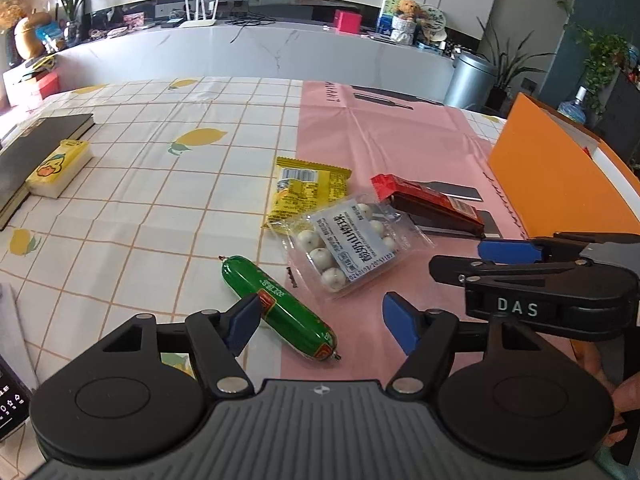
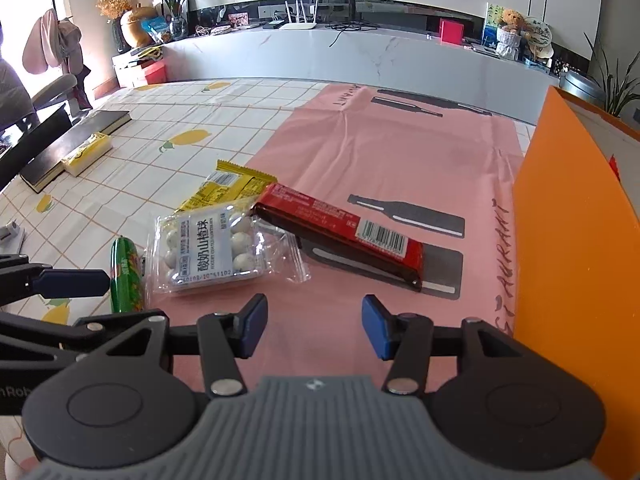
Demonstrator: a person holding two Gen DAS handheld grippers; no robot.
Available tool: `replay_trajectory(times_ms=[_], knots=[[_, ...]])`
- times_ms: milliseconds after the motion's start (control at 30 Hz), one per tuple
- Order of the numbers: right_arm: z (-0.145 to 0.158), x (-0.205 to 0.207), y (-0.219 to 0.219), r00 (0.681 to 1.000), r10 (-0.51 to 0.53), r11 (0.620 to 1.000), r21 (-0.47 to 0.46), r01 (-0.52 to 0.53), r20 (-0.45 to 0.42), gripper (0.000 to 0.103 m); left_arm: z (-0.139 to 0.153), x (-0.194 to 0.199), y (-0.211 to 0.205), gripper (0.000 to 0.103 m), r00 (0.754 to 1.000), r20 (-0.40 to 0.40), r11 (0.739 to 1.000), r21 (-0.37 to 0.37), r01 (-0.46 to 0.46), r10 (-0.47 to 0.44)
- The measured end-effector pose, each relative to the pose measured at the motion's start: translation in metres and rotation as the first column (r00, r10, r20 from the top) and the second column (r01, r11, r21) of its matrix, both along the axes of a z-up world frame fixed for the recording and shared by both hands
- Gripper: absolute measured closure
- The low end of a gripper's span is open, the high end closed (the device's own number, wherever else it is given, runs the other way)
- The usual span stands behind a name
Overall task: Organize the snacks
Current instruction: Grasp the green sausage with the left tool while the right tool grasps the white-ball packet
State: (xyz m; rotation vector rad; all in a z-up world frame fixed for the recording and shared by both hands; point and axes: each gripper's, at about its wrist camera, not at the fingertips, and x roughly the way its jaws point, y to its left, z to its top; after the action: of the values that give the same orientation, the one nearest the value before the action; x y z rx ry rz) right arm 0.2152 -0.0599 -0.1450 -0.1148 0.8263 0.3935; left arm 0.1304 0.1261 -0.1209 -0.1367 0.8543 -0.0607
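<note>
Several snacks lie on the table: a green sausage point(image 1: 276, 306), a clear pack of white balls point(image 1: 350, 246), a yellow packet point(image 1: 306, 192) and a red-brown bar point(image 1: 434, 204). My left gripper point(image 1: 320, 326) is open over the sausage's near end, its left pad beside the sausage. My right gripper point(image 2: 314, 326) is open and empty above the pink mat, short of the ball pack point(image 2: 212, 250) and the bar point(image 2: 344, 232). The sausage point(image 2: 126, 276) and yellow packet point(image 2: 224, 190) also show in the right wrist view. The right gripper shows in the left view point(image 1: 520, 256).
An orange box point(image 1: 560, 184) stands at the right edge, also in the right view point(image 2: 576, 260). A black book point(image 1: 36, 152) with a yellow pack point(image 1: 58, 168) on it lies at the far left. A pink mat point(image 2: 400, 152) covers the right half of the lemon tablecloth.
</note>
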Motion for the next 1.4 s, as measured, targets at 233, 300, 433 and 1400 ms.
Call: replay_trajectory(times_ms=[233,300,433,1400], knots=[[0.002,0.008,0.005,1.0,0.016,1.0,0.01,-0.017,0.023,0.052,-0.005,0.012,0.018,0.043,0.98,-0.119,0.988,0.01,-0.157,0.157],[0.002,0.01,0.01,0.998,0.033,0.998,-0.062,-0.029,0.053,0.05,-0.005,0.013,0.022,0.049,0.977,-0.132,0.986,0.003,-0.168,0.167],[-0.002,0.015,0.011,0.998,0.058,0.996,-0.075,-0.055,0.039,0.05,-0.003,0.013,0.025,0.071,0.976,-0.144,0.986,0.01,-0.165,0.165],[-0.013,-0.019,0.064,0.994,-0.076,0.99,0.115,0.085,-0.079,0.027,-0.006,-0.003,0.068,0.078,0.968,-0.125,0.971,-0.07,-0.227,0.217]])
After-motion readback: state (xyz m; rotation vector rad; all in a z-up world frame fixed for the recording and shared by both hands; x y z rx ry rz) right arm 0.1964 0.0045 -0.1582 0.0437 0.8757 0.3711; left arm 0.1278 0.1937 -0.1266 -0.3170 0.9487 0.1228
